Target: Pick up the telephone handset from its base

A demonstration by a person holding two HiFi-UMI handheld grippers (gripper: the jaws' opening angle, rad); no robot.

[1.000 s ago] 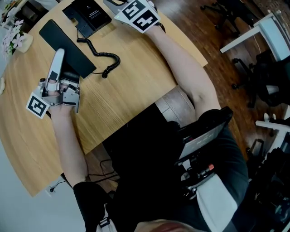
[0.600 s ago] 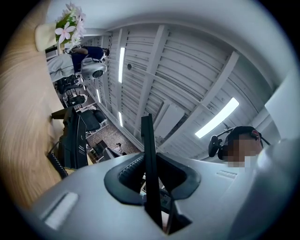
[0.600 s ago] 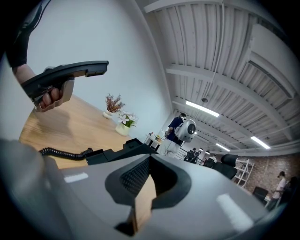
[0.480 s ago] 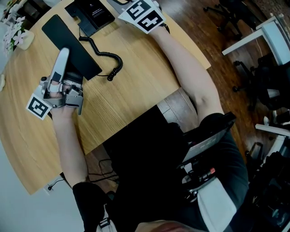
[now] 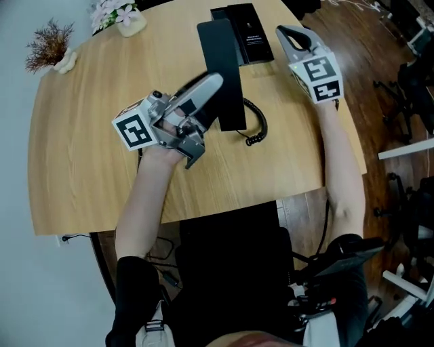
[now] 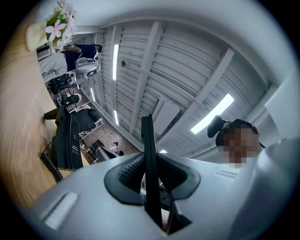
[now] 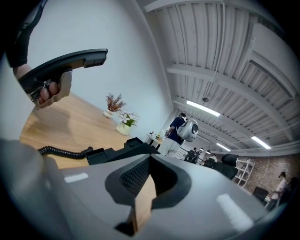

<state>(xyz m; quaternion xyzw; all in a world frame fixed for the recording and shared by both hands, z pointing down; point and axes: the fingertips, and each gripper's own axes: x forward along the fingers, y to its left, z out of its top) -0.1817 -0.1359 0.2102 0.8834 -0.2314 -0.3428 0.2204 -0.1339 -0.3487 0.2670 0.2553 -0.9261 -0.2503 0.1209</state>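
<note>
The black telephone handset (image 5: 220, 61) is clamped near one end by my left gripper (image 5: 212, 85), which is shut on it. In the left gripper view its thin black edge (image 6: 149, 159) stands between the jaws. In the right gripper view the handset (image 7: 70, 63) hangs in the air above the table, held at its end. The black base (image 5: 247, 30) sits at the table's far edge, and a coiled cord (image 5: 256, 129) trails from it. My right gripper (image 5: 286, 32) rests just right of the base, shut with nothing in it.
The round wooden table (image 5: 88, 169) carries a small vase of flowers (image 5: 129, 17) and a dried plant (image 5: 51, 47) at its far left. Office chairs (image 5: 413, 81) stand on the floor to the right. The person's legs are at the table's near edge.
The head view has swung, so the table shows turned and shifted. My left gripper still holds the handset and now points more upward. The right gripper stays by the base.
</note>
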